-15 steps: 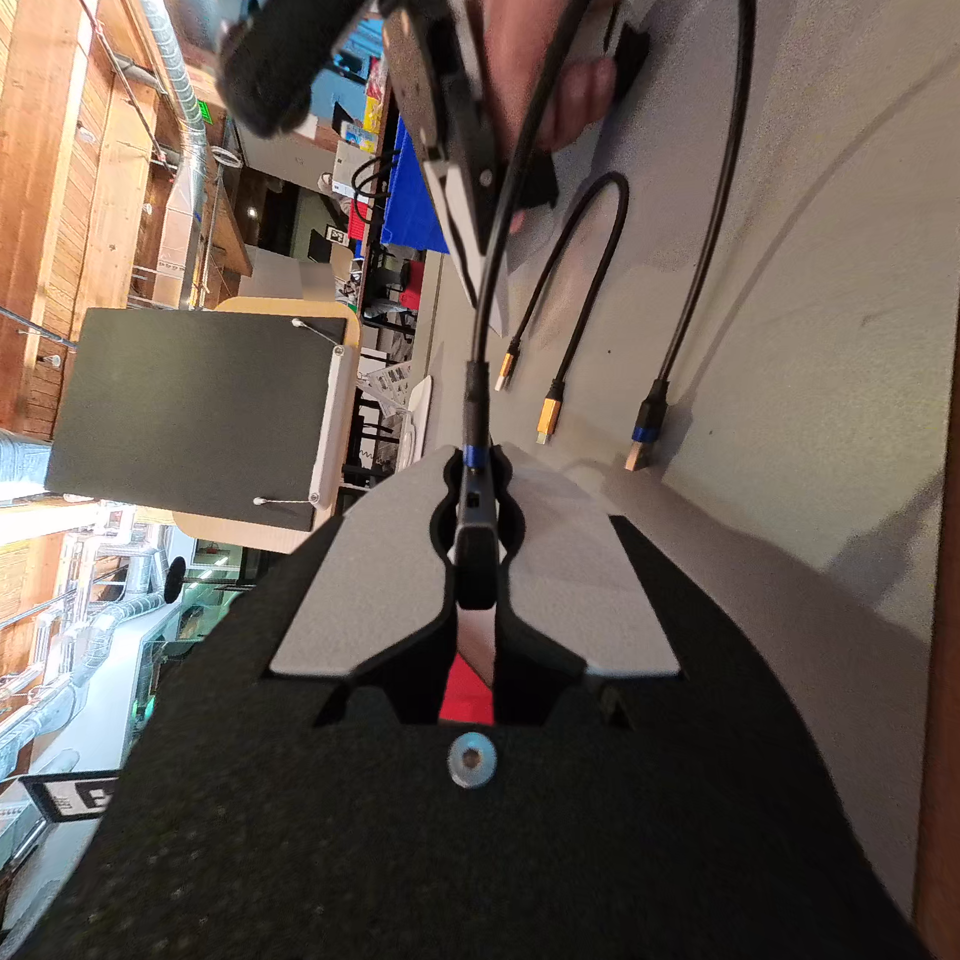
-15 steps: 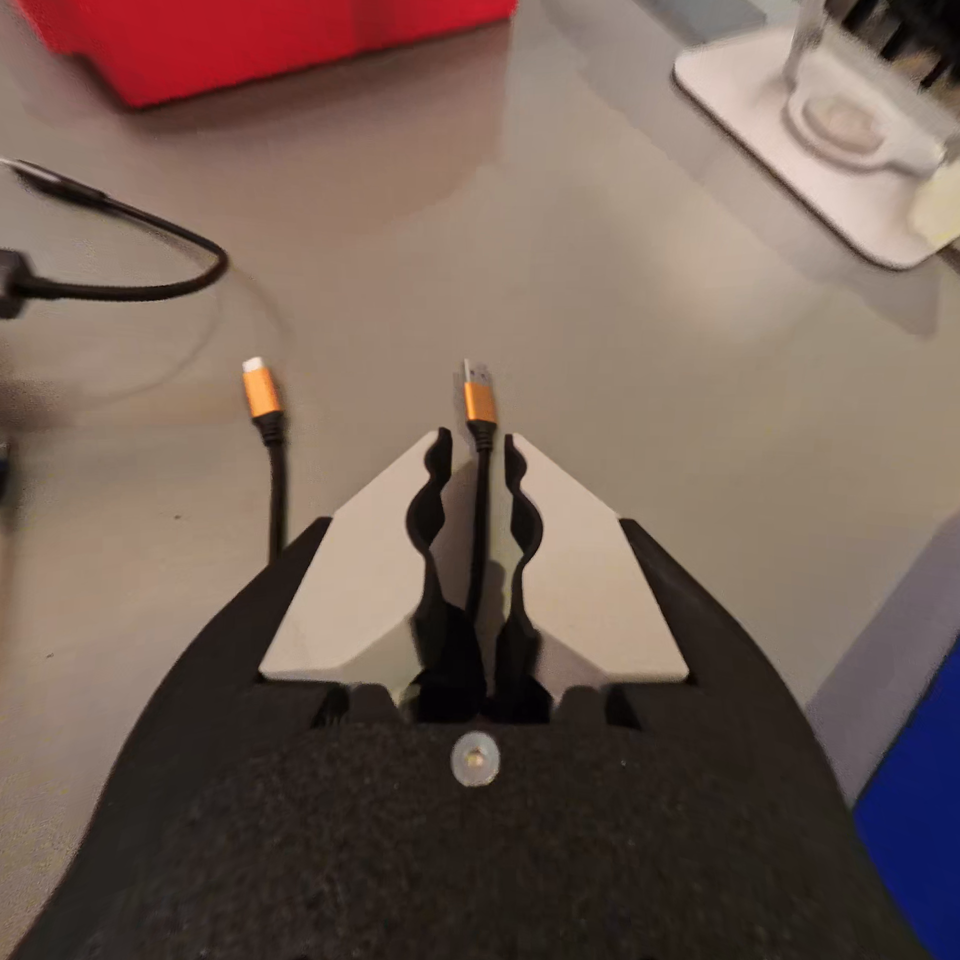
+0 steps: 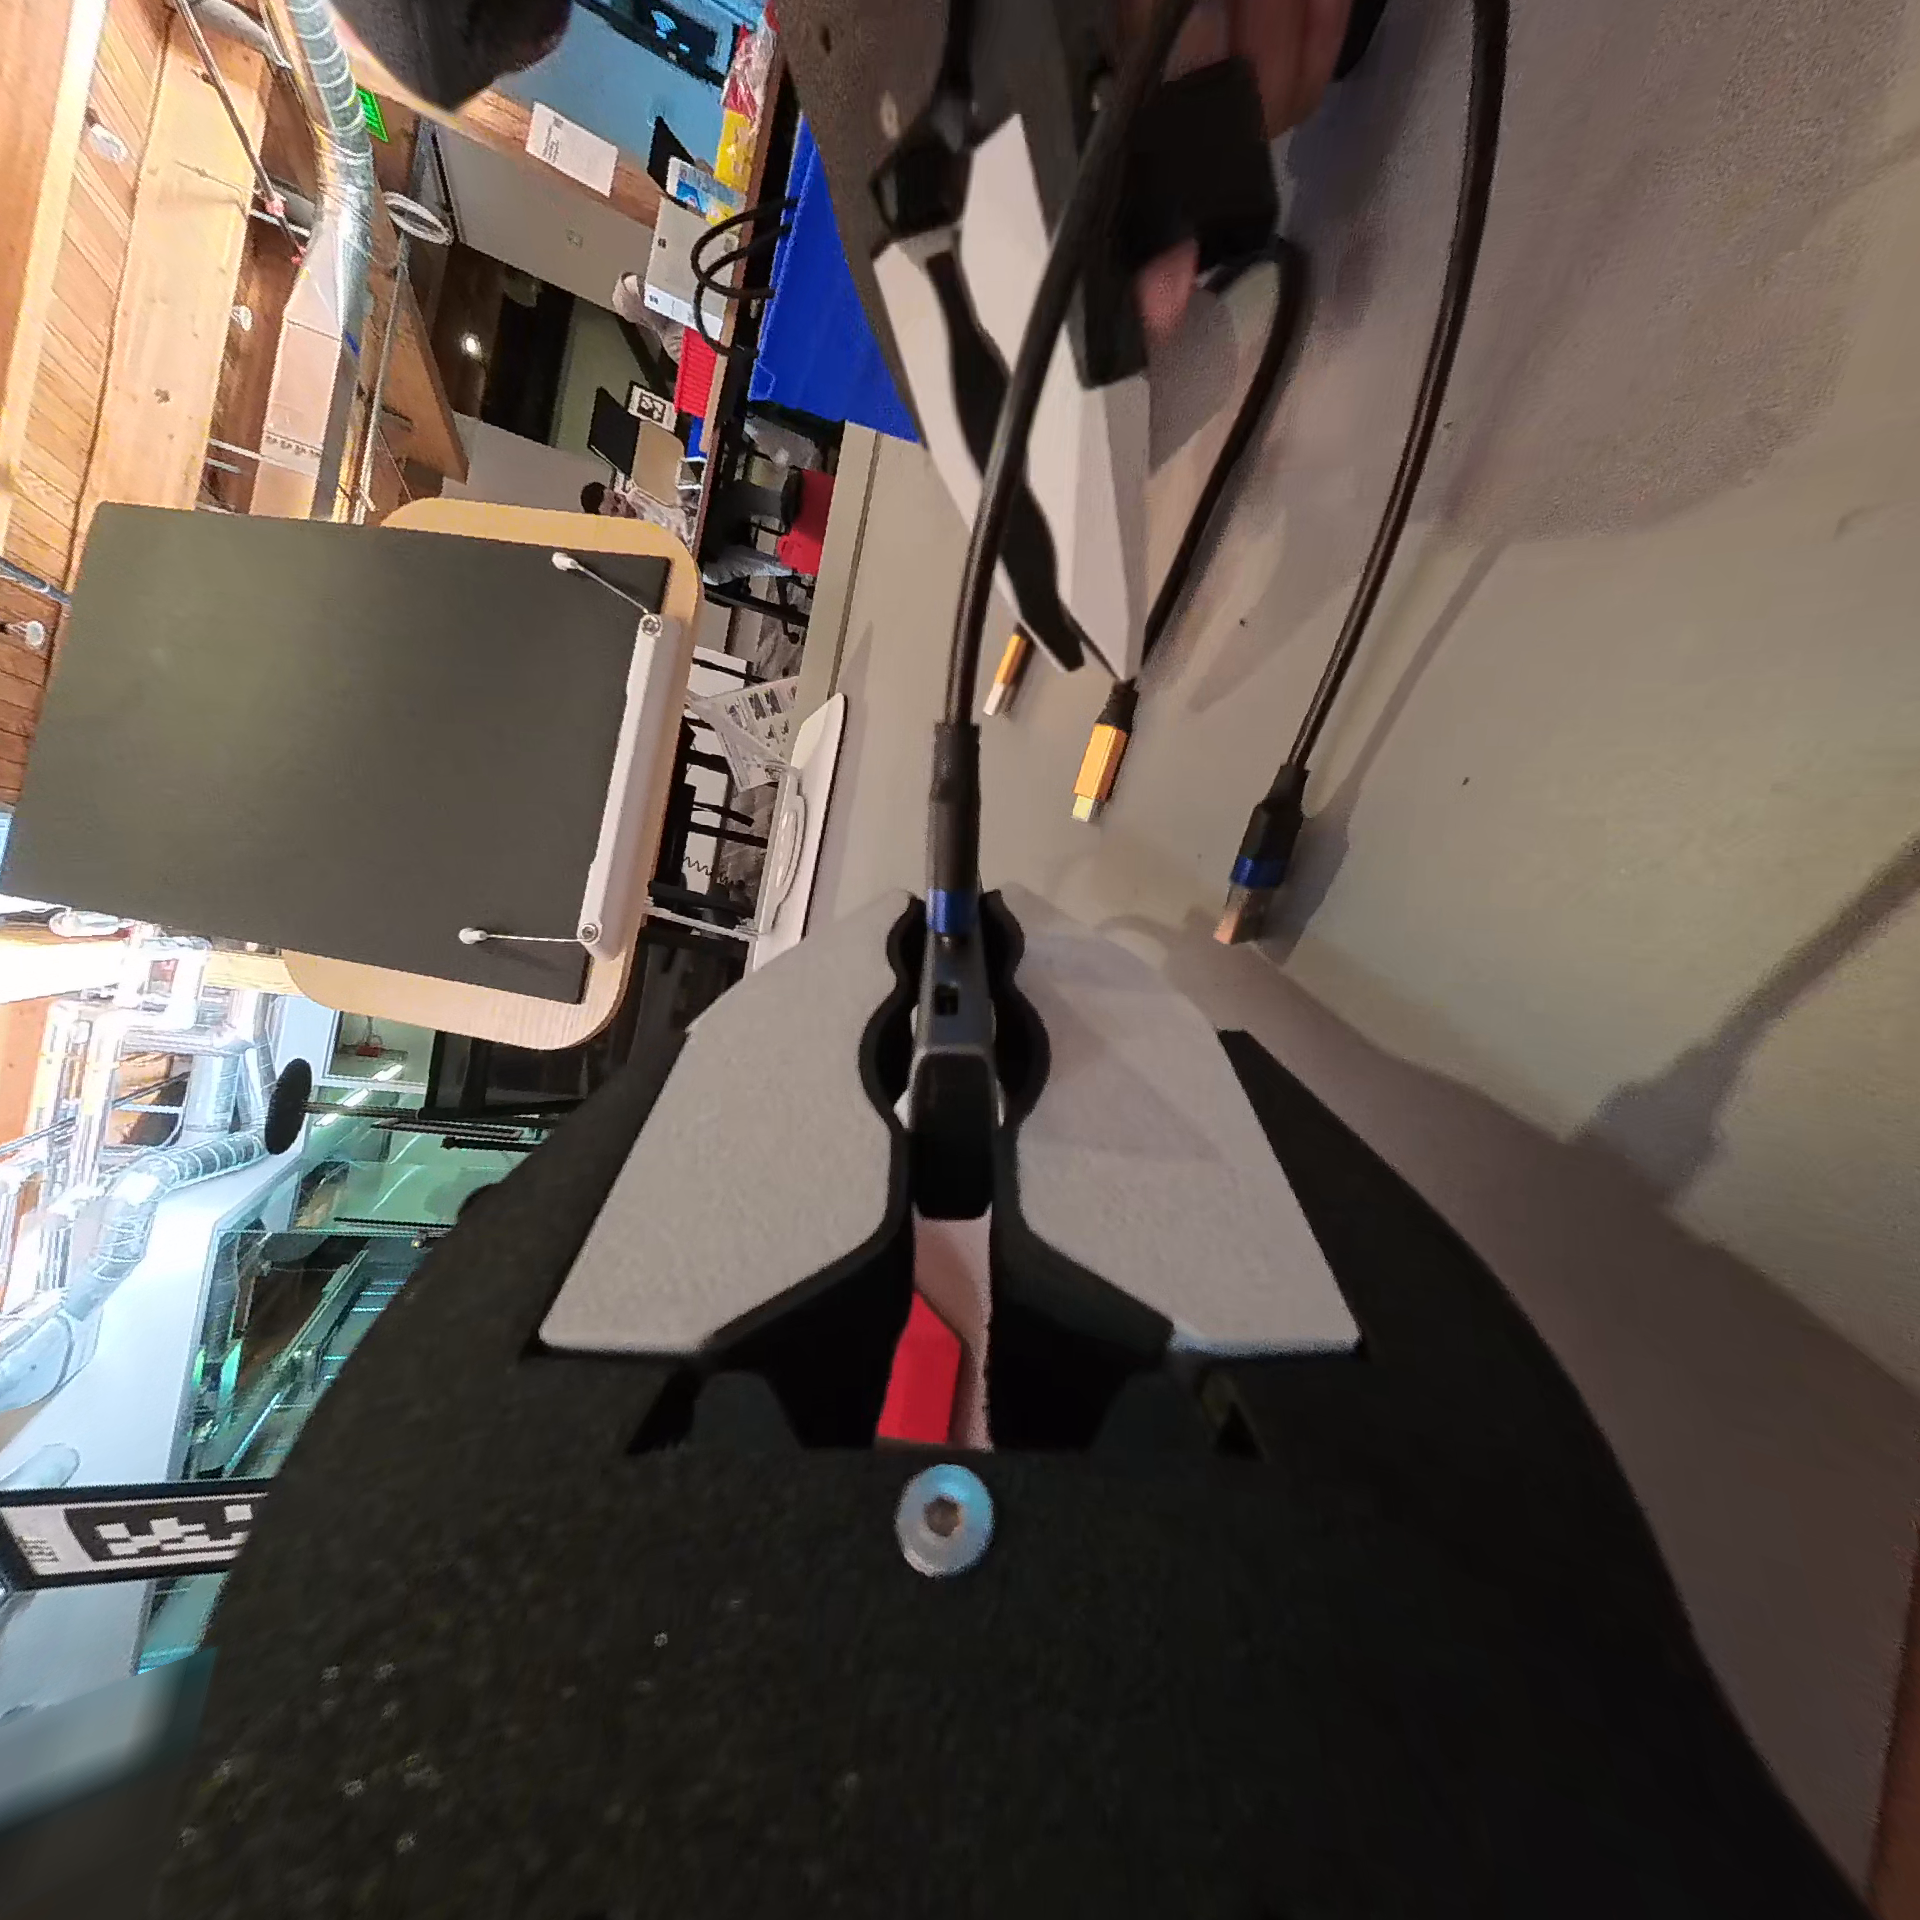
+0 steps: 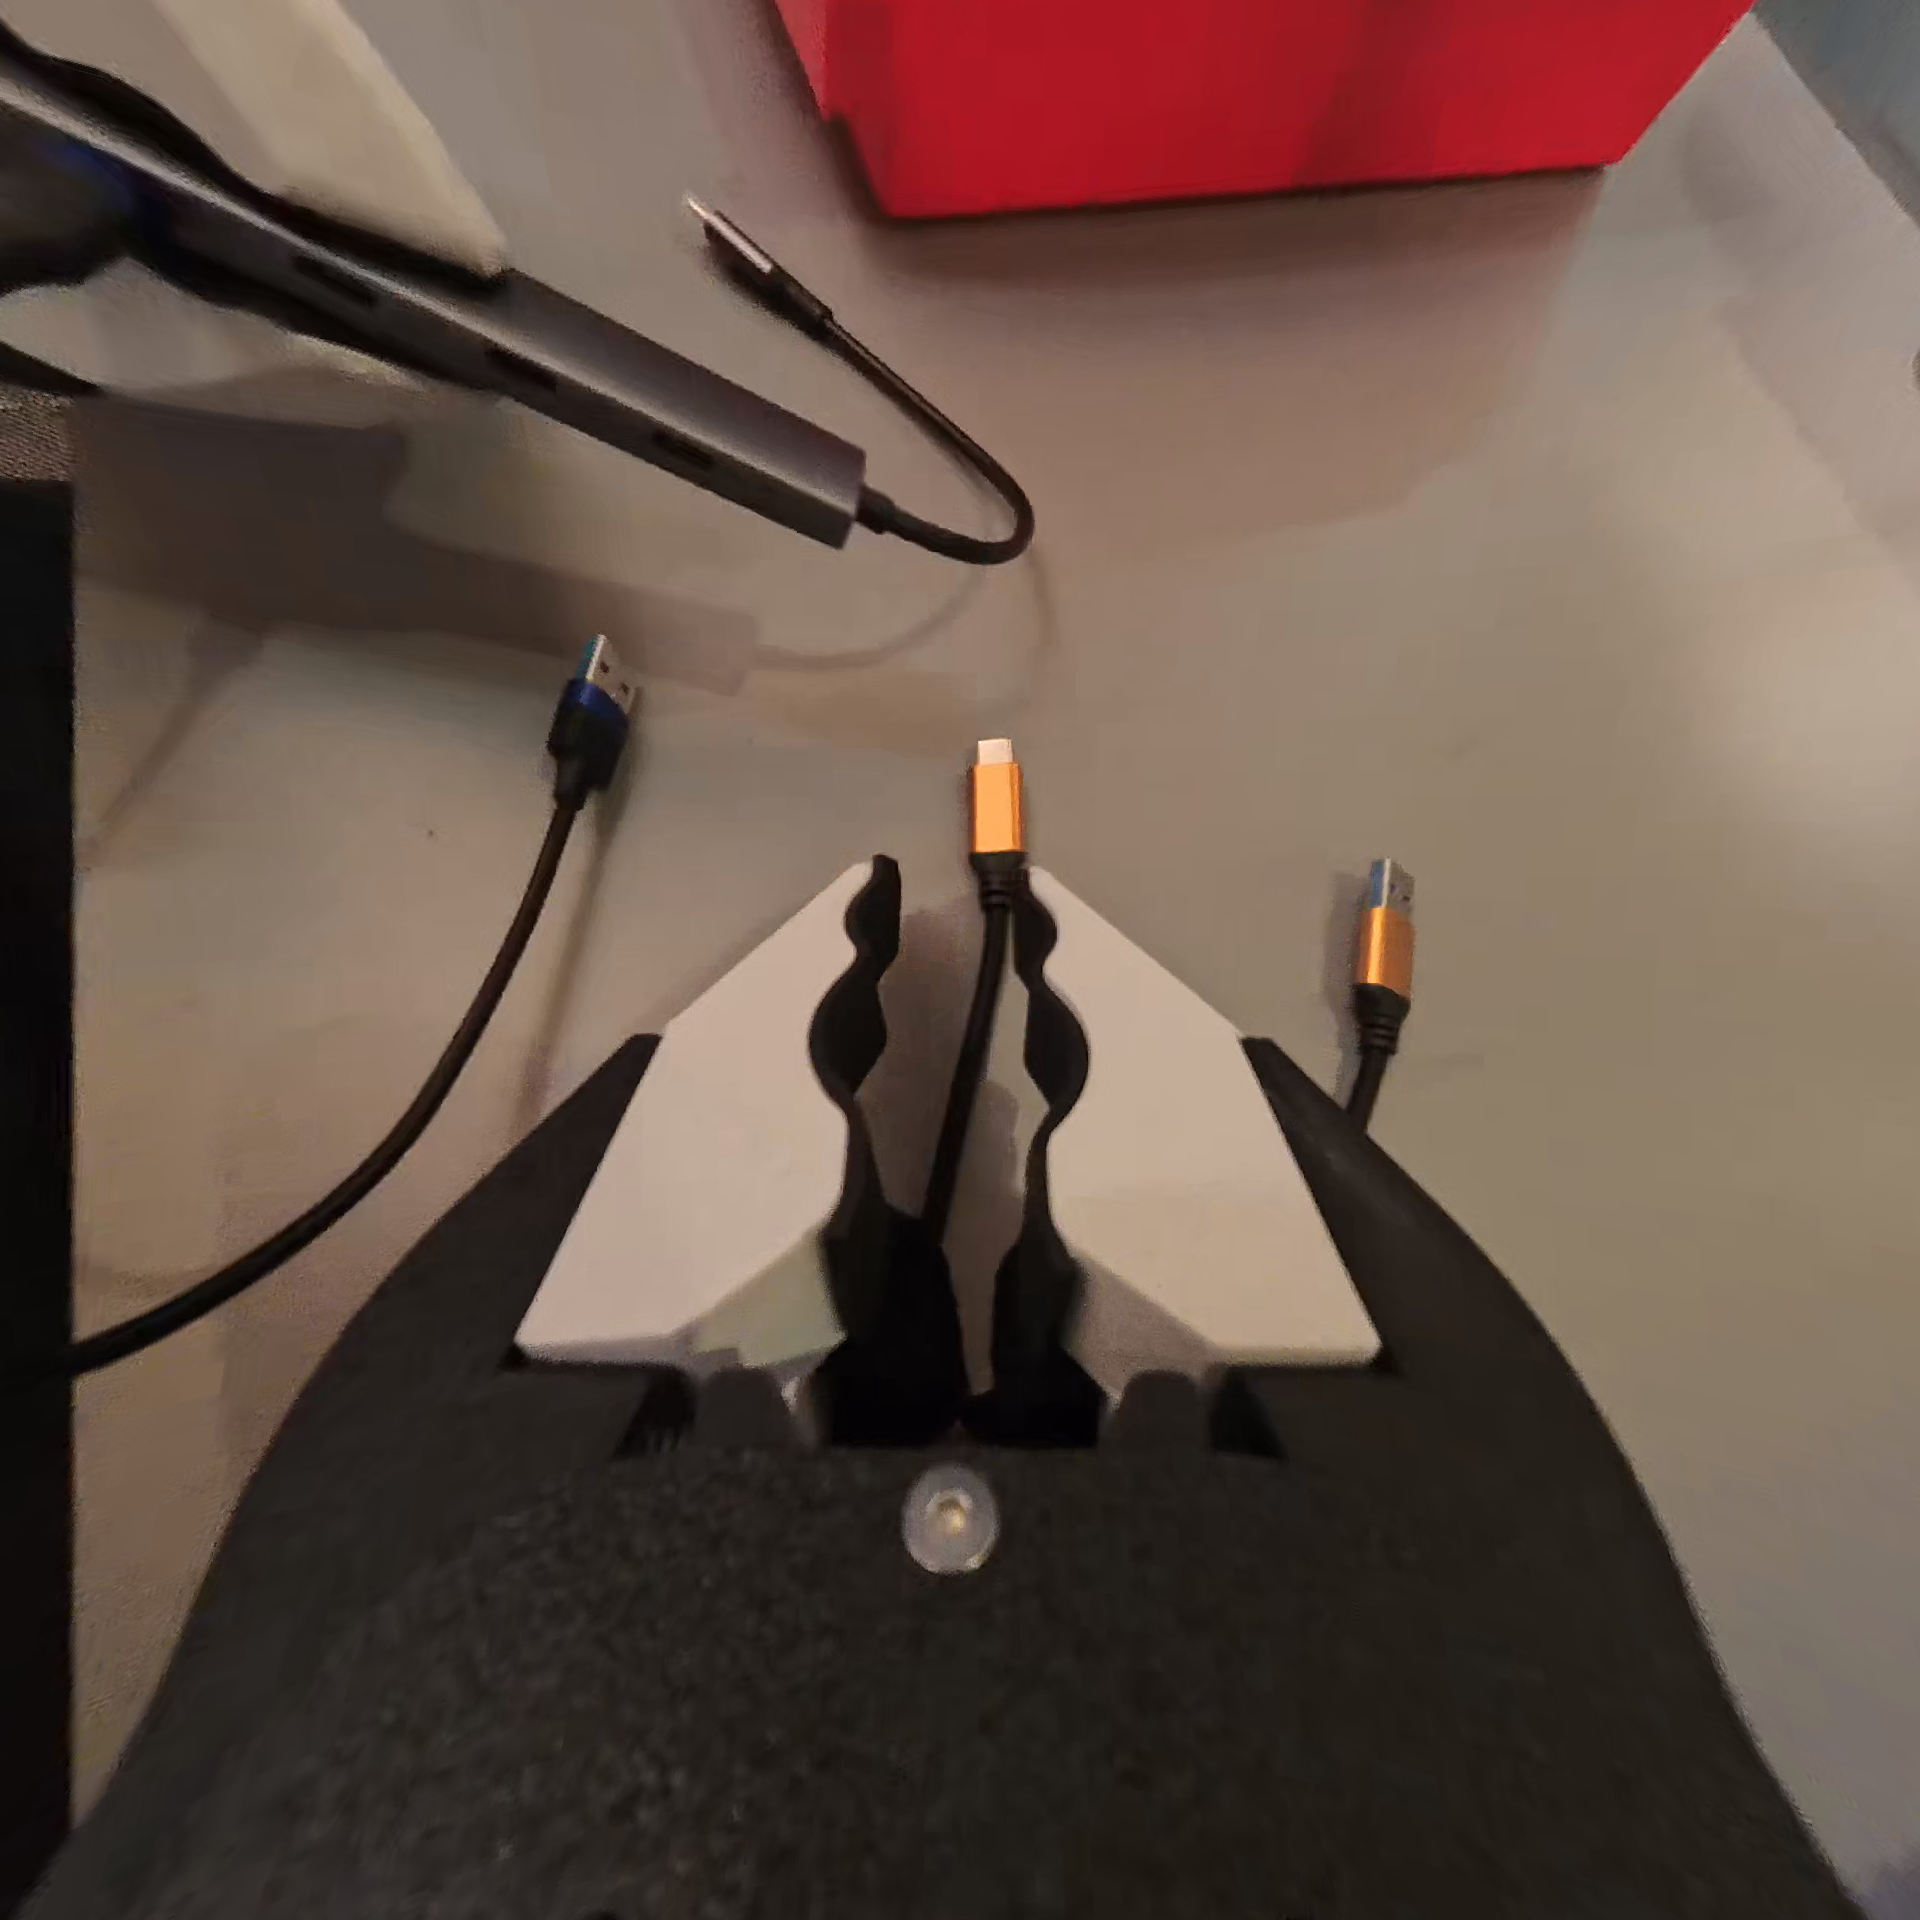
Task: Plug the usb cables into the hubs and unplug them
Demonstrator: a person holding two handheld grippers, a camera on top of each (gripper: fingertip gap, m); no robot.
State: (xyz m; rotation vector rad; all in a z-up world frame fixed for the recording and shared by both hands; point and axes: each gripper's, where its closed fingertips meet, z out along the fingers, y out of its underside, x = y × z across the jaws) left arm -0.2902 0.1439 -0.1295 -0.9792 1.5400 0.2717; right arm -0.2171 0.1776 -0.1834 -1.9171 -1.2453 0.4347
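My left gripper [image 3: 951, 920] is shut on a grey USB hub [image 3: 951, 1049], held edge-on above the table. A black cable with a blue-ringed plug [image 3: 951, 904] is plugged into the hub. In the right wrist view the hub [image 4: 623, 364] hangs at upper left with its short pigtail cable [image 4: 935, 499]. My right gripper [image 4: 961, 873] is open and low over the table. The cable of an orange USB-C plug [image 4: 997, 805] lies between its jaws. An orange USB-A plug [image 4: 1387, 930] lies to the right and a blue-ringed USB-A plug [image 4: 592, 707] to the left.
A red box [image 4: 1247, 94] stands at the back of the grey table [image 4: 1507, 623]. In the left wrist view the right gripper [image 3: 1039, 416] is close ahead, over the loose plugs [image 3: 1101, 753]. A dark board on a stand [image 3: 312, 727] is beyond the table edge. My hands' fingertips stand some 10 centimetres from each other.
My right gripper has shifted left, from around the orange USB-A cable to around the orange USB-C cable. It has come closer to the hub. My left gripper still holds the hub.
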